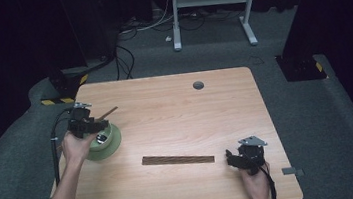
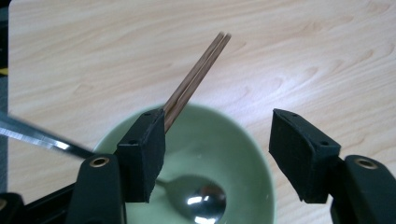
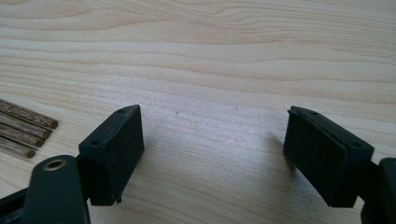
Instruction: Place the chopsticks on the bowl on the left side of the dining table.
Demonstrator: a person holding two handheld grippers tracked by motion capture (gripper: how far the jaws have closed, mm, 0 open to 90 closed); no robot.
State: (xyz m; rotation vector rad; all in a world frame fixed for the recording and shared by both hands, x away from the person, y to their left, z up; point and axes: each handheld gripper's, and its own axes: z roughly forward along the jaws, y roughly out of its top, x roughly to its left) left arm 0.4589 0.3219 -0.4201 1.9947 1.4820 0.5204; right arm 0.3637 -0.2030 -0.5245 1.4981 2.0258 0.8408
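Table (image 1: pixel 175 109) of pale wood carries everything I see. Green bowl (image 1: pixel 109 142) at its left edge holds a metal spoon (image 2: pixel 203 203) and one pair of brown chopsticks (image 2: pixel 198 79) leaning out over the rim. More chopsticks (image 1: pixel 178 159) lie flat near my right gripper (image 1: pixel 237 160), its jaws spread over bare wood. My left gripper (image 1: pixel 89 124) hovers above the bowl, jaws spread, gripping nothing.

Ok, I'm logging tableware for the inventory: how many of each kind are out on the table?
Bowl: 1
Spoon: 1
Chopsticks: 6 (2 in the bowl, 4 on the table)
Total: 8
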